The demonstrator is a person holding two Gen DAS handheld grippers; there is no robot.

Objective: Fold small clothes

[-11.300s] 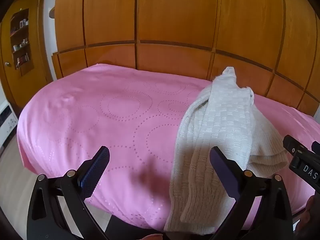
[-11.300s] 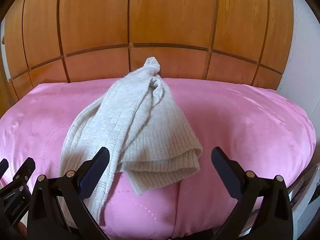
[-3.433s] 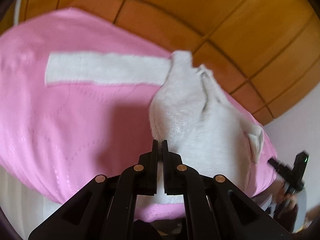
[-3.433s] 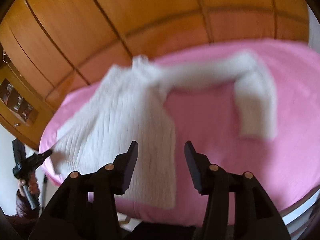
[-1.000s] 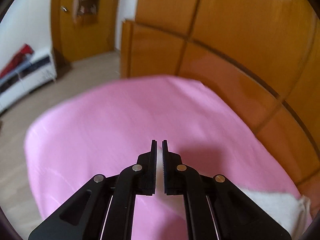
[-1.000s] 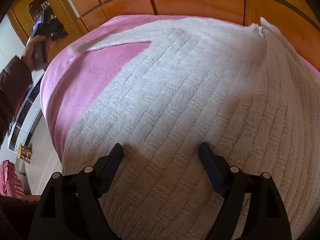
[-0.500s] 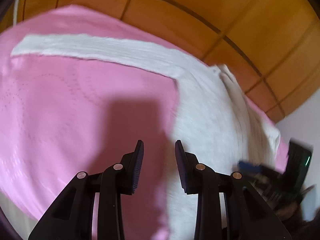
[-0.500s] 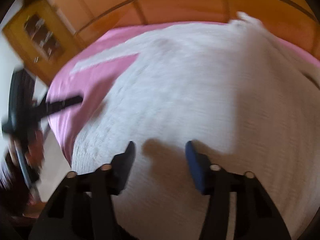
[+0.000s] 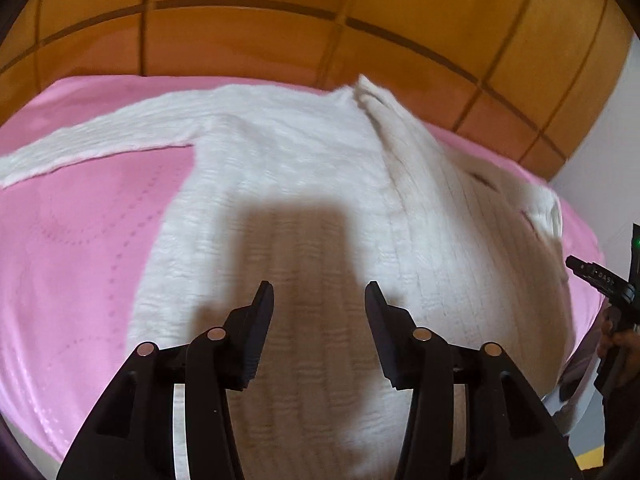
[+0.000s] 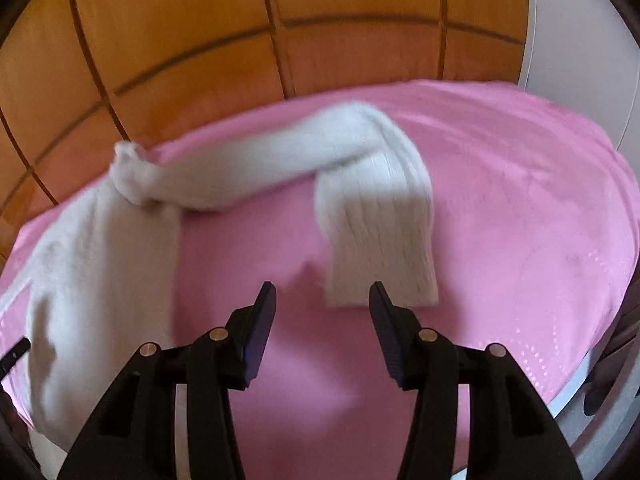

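Observation:
A white knitted sweater [image 9: 304, 184] lies spread on the pink bedspread [image 9: 80, 240], its left sleeve [image 9: 100, 140] stretched out to the left. My left gripper [image 9: 320, 300] is open and empty, hovering over the sweater's body. In the right wrist view the sweater's body [image 10: 100, 248] lies at the left and its right sleeve [image 10: 372, 216] runs right, then bends back toward me. My right gripper [image 10: 322, 300] is open and empty, just short of the sleeve's cuff [image 10: 380, 284].
Wooden wardrobe panels [image 9: 320, 12] stand behind the bed. The bed's right edge meets a white wall [image 10: 580, 40]. The other gripper and the hand holding it [image 9: 616, 308] show at the right edge of the left wrist view. Bare bedspread [image 10: 520, 220] lies right of the sleeve.
My left gripper has opened wider and swung right over the sweater's body. My right gripper has swung right, off the body and toward the bent right sleeve, and opened slightly.

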